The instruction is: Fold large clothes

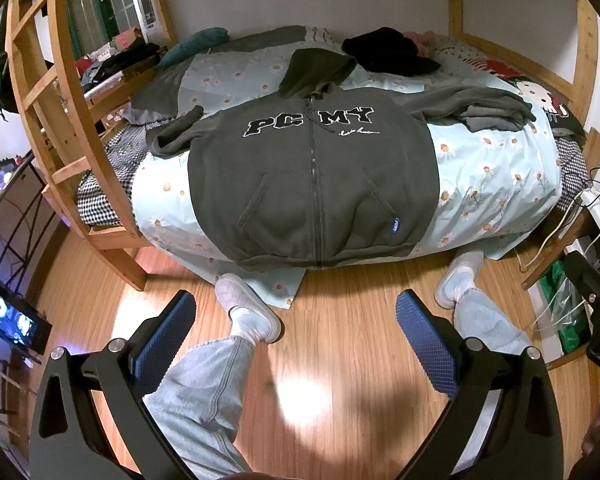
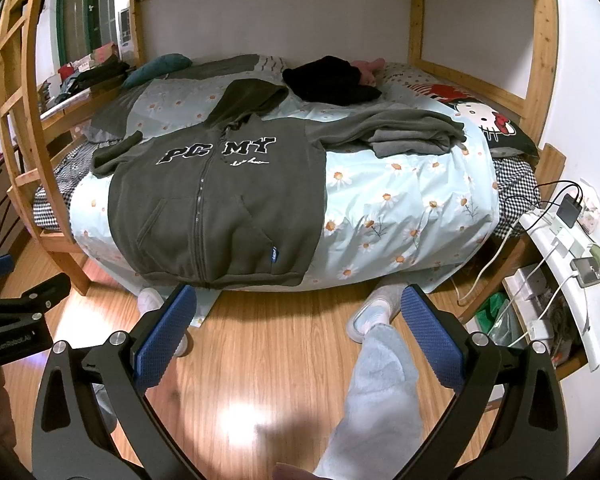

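Observation:
A dark grey zip hoodie (image 1: 312,176) (image 2: 216,204) with "PC MY" lettering lies face up and zipped on the bed, hood toward the wall, hem at the bed's near edge. Its left sleeve (image 1: 172,136) is bent inward; the other sleeve (image 1: 480,108) (image 2: 400,132) stretches right and bunches up. My left gripper (image 1: 296,316) hangs open over the floor in front of the bed, holding nothing. My right gripper (image 2: 298,312) is open too, just below the hem, apart from the cloth.
The wooden bunk frame (image 1: 80,128) and ladder stand at left. A black garment (image 1: 388,52) and a teal pillow (image 1: 196,42) lie at the back. The person's legs and white shoes (image 1: 248,308) stand on the wood floor. A shelf with chargers and cables (image 2: 564,248) is at right.

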Available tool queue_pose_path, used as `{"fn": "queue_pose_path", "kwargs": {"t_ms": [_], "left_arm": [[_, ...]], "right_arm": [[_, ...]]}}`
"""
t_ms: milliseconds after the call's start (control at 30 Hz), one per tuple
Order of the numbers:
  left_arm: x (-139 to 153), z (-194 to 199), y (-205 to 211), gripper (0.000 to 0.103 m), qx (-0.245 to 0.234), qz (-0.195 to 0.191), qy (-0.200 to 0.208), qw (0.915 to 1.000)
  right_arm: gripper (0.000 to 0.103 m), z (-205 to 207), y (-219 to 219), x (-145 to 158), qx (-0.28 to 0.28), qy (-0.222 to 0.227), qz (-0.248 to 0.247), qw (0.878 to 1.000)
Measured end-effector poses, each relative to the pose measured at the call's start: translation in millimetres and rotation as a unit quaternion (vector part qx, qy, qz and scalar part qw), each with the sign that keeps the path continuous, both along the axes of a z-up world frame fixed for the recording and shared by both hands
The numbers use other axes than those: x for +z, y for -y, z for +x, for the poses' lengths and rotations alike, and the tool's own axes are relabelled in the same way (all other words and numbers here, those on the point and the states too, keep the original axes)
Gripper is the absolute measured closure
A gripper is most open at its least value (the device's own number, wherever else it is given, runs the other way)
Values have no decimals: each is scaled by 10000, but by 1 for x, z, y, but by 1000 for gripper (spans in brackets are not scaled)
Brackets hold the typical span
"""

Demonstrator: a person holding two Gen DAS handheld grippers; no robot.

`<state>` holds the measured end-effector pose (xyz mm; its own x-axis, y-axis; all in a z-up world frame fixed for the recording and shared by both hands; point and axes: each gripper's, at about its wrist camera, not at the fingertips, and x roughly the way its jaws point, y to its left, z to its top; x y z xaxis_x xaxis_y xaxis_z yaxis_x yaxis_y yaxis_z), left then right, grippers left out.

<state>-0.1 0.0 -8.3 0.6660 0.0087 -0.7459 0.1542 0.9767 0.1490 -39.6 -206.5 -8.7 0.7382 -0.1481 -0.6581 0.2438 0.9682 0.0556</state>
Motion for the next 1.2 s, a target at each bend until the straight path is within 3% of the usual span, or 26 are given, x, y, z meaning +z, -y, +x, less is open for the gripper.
{"fn": "queue_pose_path", "kwargs": {"t_ms": [1200], "left_arm": [[-2, 7, -2, 5, 7, 16, -95, 10000]], "right_arm": [[3, 1, -2, -5, 48, -44, 48, 10000]]}}
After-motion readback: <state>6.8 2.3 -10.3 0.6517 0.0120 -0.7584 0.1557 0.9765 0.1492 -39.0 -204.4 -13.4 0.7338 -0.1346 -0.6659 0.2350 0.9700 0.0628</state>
